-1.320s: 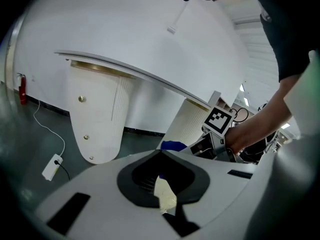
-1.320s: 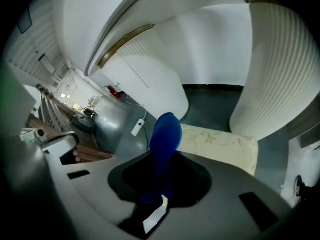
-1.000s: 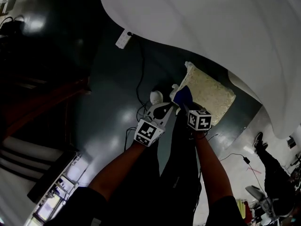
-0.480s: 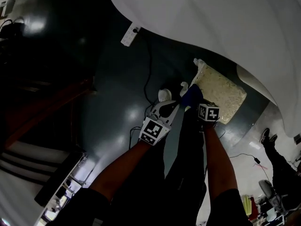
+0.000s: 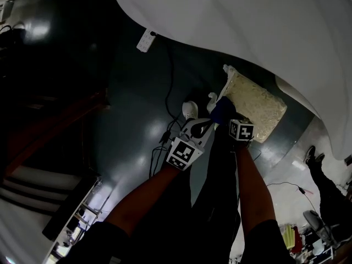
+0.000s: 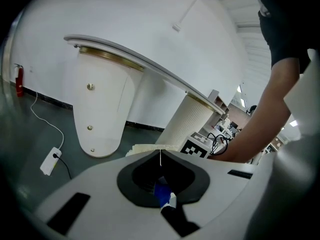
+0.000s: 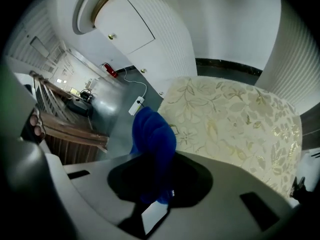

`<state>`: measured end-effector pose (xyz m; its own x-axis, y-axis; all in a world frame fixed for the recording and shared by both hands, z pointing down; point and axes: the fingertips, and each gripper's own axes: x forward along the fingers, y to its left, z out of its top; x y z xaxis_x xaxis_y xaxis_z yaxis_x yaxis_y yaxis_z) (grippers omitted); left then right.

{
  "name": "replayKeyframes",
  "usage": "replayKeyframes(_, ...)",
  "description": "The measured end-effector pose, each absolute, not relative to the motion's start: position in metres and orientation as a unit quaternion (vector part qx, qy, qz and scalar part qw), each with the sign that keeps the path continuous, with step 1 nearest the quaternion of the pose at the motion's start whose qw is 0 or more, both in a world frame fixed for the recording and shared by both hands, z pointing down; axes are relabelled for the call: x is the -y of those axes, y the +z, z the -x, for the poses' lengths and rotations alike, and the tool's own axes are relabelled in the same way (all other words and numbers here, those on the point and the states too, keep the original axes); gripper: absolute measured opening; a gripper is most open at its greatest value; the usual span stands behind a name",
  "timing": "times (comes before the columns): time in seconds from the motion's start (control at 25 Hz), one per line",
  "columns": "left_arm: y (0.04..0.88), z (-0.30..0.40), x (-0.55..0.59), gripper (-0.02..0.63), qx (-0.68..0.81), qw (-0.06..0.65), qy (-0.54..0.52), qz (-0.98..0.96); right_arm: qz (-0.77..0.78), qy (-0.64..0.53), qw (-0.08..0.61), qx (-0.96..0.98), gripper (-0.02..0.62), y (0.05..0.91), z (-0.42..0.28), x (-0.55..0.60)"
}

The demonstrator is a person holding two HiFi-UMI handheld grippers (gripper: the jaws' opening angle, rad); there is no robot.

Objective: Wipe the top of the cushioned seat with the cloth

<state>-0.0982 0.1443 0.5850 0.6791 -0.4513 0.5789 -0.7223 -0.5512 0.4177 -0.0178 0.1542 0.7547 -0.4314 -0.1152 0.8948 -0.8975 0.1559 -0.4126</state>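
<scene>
- Although the seat (image 7: pixel 235 124) shows its whole cream, leaf-patterned top in the right gripper view, the blue cloth (image 7: pixel 152 134) stands bunched at its near left corner, and I cannot tell whether it touches the fabric.
- The right gripper (image 7: pixel 154 160) has its jaws clamped on the lower part of that cloth, and the free end bulges out past them toward the seat.
- The left gripper (image 6: pixel 160 156) has its jaws closed together. A small blue scrap sits in the hollow behind them, and I cannot tell if it is a corner of the cloth. It points past the seat's edge at a white table leg (image 6: pixel 97 109).
- In the head view both grippers sit close together at the seat's near left edge, under a large white tabletop (image 5: pixel 247 26), with a power strip (image 5: pixel 144 40) well apart on the dark floor (image 5: pixel 132 120).
- The step looks like the start of a wiping pass from that corner.
- Next, the cloth likely needs pressing flat onto the top and drawing across toward the far right side, with the jaws kept off the fabric.
</scene>
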Motion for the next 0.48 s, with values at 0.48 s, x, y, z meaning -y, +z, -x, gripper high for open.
replayKeyframes(0.48,0.581,0.064,-0.14,0.017,0.332,0.32,0.215,-0.861,-0.356,0.519,0.386,0.675,0.098,0.771,-0.011,-0.163)
